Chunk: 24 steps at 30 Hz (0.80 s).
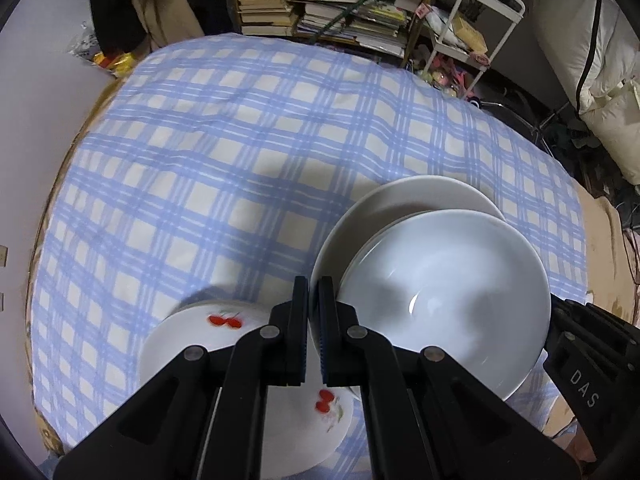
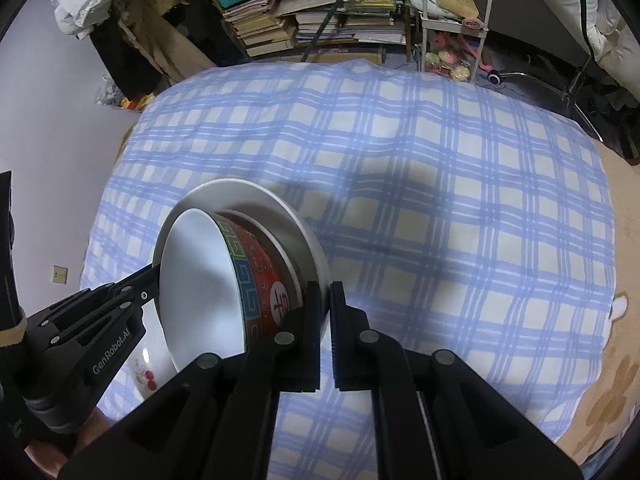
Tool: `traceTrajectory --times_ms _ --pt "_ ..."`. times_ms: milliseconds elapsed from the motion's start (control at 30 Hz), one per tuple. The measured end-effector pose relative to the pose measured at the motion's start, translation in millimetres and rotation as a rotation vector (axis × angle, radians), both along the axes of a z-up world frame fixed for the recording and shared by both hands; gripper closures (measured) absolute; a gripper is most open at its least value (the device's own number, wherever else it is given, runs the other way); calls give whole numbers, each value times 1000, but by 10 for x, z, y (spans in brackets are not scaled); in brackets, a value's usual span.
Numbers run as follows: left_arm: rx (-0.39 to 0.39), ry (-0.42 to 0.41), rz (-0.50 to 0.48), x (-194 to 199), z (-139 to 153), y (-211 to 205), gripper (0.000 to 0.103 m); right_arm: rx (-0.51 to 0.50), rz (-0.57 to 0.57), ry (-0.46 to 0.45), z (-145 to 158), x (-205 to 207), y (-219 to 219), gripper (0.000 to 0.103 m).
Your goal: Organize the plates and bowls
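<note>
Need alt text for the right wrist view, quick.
Both grippers pinch opposite rims of a white plate carrying a red patterned bowl, tilted above the blue plaid cloth: right gripper in front, left gripper reaching in from the left.

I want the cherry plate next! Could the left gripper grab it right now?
Probably not yet. The left gripper is shut on the white plate carrying the bowl, which the right gripper also holds. The cherry plate lies just below, but no jaws are free.
</note>
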<state>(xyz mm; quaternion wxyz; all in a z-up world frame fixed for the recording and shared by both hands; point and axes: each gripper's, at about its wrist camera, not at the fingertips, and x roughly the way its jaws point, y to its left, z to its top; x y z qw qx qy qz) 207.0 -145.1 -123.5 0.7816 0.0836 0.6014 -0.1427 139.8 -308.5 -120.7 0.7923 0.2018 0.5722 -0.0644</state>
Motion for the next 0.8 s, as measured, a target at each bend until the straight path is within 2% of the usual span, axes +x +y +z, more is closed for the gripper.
traceTrajectory --times_ms 200,367,633,733,800 --pt "-3 -33 52 -194 223 346 101 -7 52 -39 210 -126 328 94" --pt "12 -46 112 -366 274 724 101 1 102 -50 225 -204 667 94" --pt "76 14 207 -605 -98 1350 100 -16 206 -3 -110 -275 1347 95" --pt "68 36 235 -648 -275 1502 100 -16 222 31 -282 -260 1470 95" --pt "59 5 227 -689 -300 1546 100 -18 220 33 -344 -252 1499 95"
